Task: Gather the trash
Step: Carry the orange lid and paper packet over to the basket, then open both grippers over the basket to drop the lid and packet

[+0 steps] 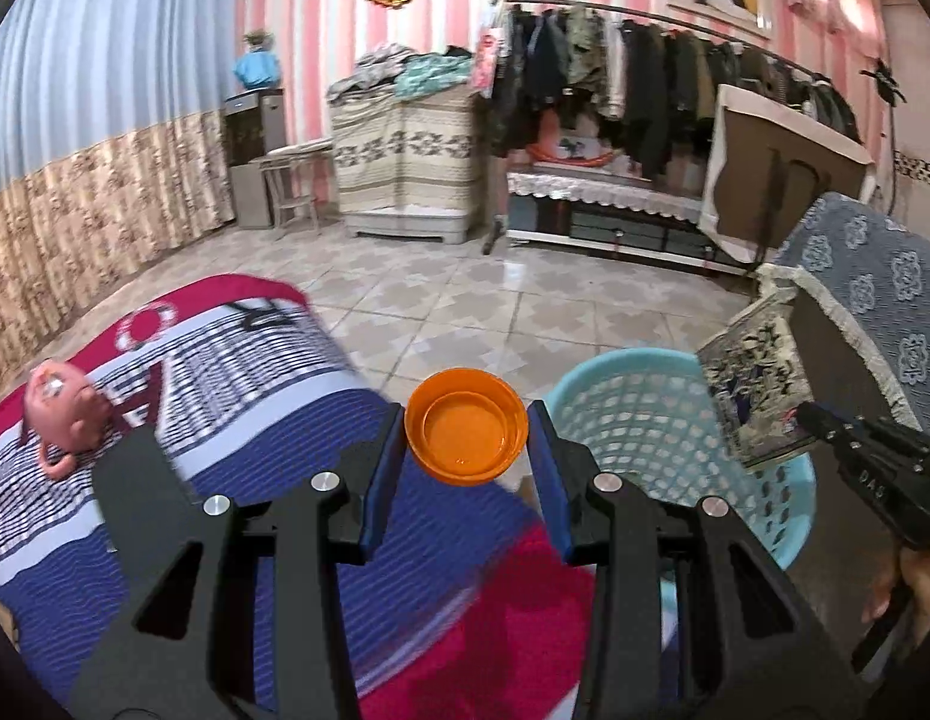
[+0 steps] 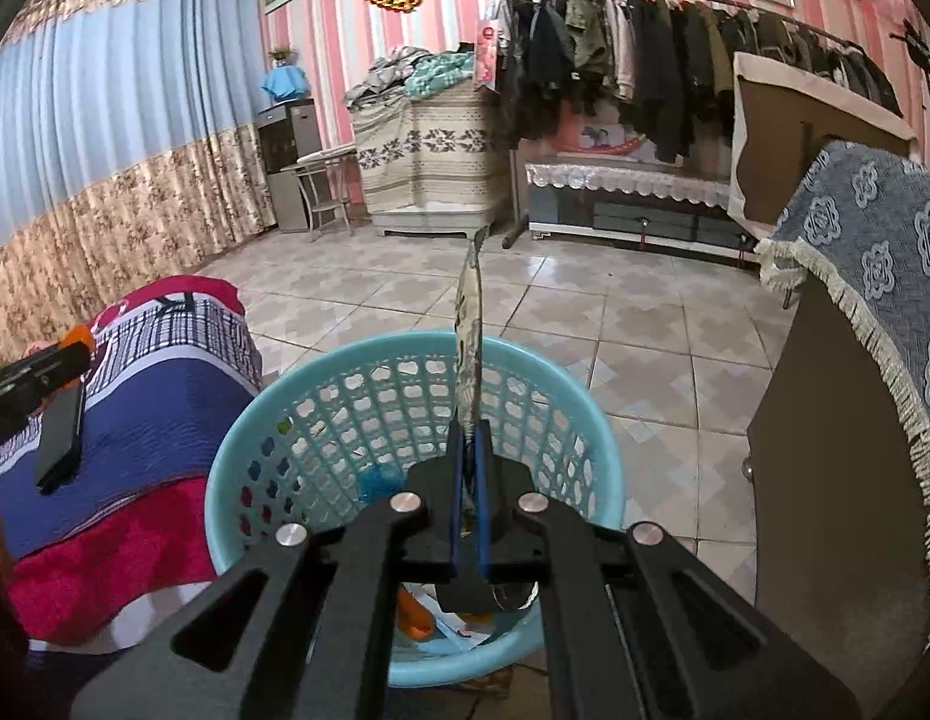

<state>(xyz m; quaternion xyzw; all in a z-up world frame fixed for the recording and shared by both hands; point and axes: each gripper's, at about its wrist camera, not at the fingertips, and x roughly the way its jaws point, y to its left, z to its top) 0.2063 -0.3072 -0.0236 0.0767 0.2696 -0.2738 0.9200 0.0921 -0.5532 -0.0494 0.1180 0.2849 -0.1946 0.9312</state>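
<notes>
Orange cap (image 1: 465,433) in left tool (image 1: 467,414), one wrapper (image 2: 468,324) in right tool (image 2: 470,441)

Left hand-held gripper (image 1: 467,441): jaws part open, blue pads pinching an orange lid from both sides, pointed forward and angled down. Right hand-held gripper (image 2: 468,468): jaws fully closed, pads clamping a thin flat wrapper edge-on, also tilted down. Person's hand (image 1: 912,585) grips the right handle.
</notes>
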